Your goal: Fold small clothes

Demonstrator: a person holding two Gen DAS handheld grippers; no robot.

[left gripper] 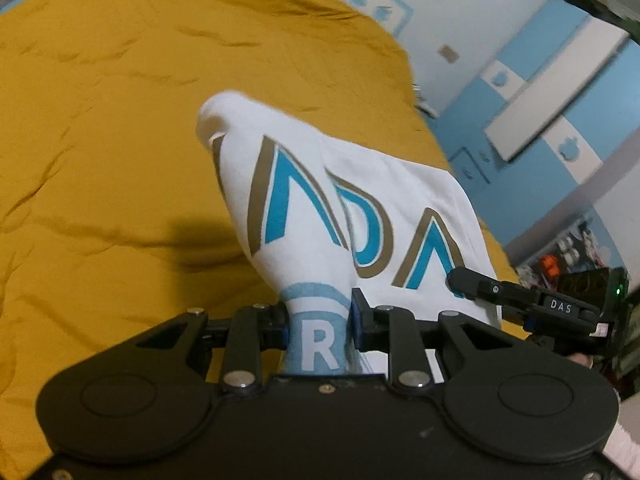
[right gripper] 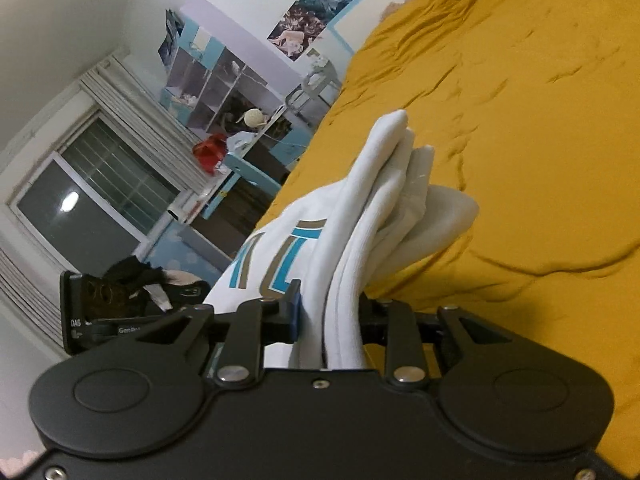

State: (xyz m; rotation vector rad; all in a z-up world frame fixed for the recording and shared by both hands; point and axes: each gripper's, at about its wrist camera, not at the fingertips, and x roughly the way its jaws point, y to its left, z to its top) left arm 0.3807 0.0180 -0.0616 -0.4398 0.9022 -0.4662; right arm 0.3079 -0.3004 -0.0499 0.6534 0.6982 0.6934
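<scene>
A small white garment (left gripper: 320, 200) with blue and brown letters hangs lifted above the mustard bedspread (left gripper: 100, 140). My left gripper (left gripper: 318, 320) is shut on a bunched edge of it that bears a light blue ring and a white R. The right gripper (left gripper: 452, 280) pinches the same garment at its right edge in the left wrist view. In the right wrist view the white garment (right gripper: 360, 216) stands in thick folds between the pads of my right gripper (right gripper: 330, 312), which is shut on it. The cloth's far end droops toward the bed.
The mustard bedspread (right gripper: 520, 120) fills most of both views, rumpled. Past the bed's edge stand blue and white cupboards (left gripper: 540, 92), a shelf unit (right gripper: 216, 88), a cluttered desk (right gripper: 240, 168) and a window (right gripper: 92, 200). The left gripper's body (right gripper: 92, 312) shows at the left.
</scene>
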